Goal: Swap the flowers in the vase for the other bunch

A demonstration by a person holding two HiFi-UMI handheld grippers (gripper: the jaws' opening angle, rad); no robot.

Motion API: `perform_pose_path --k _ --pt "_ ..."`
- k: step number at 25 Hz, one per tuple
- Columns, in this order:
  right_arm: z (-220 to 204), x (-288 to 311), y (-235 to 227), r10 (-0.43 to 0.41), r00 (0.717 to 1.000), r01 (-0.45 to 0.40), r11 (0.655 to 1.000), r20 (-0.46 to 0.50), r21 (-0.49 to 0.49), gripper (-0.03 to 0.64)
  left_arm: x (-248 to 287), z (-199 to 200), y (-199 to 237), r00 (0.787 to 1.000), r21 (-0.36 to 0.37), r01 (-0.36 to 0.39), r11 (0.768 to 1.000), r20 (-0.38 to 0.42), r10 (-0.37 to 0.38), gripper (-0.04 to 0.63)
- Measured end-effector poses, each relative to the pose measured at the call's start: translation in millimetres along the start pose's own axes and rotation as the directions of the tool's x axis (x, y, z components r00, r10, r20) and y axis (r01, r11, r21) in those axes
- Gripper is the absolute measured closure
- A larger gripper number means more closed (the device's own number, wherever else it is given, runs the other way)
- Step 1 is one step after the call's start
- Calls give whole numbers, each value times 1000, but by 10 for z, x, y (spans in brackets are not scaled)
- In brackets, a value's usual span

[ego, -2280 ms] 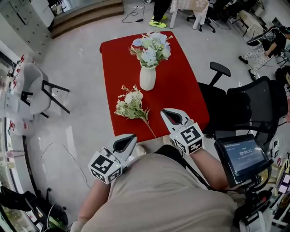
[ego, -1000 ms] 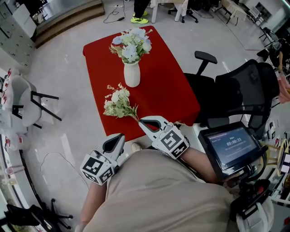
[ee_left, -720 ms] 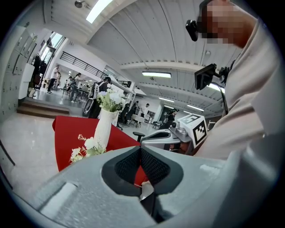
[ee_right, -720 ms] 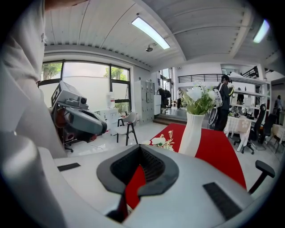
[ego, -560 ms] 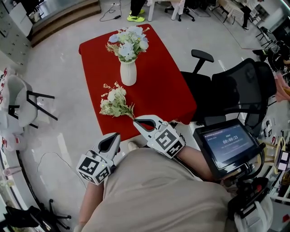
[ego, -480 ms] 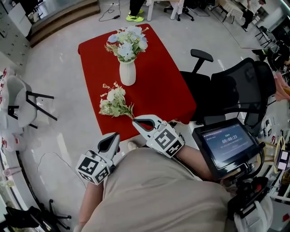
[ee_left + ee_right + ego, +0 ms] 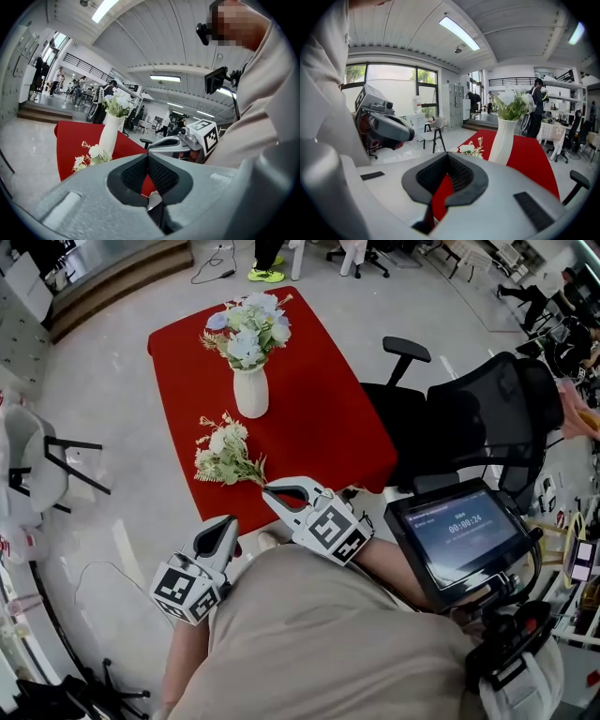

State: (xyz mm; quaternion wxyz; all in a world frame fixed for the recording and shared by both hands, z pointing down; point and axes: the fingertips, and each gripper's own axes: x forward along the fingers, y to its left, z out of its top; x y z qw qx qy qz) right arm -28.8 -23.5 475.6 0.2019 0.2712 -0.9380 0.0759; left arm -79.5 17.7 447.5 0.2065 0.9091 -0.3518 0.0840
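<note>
While the left gripper (image 7: 228,522) hangs off the near edge of the red table (image 7: 323,418), jaws pressed together on nothing, the right gripper (image 7: 268,489), likewise closed and empty, sits at the stem end of the loose bunch (image 7: 220,454); whether they touch I can't tell. That bunch lies at seven o'clock of the white vase (image 7: 250,393), which holds the blue-and-white flowers (image 7: 242,326). A black office chair (image 7: 469,423) crowds the table at three o'clock.

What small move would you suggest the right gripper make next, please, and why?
Probably open the right gripper: its jaws are shut and empty, with the tip beside the stem end of the loose bunch, so it cannot grasp yet.
</note>
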Motion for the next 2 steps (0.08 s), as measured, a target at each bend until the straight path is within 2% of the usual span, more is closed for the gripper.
perform_pose_path --k 2 --pt "5 5 -5 0 1000 0 1000 0 0 606 -2 11 7 1000 -2 -2 1000 -1 2 588"
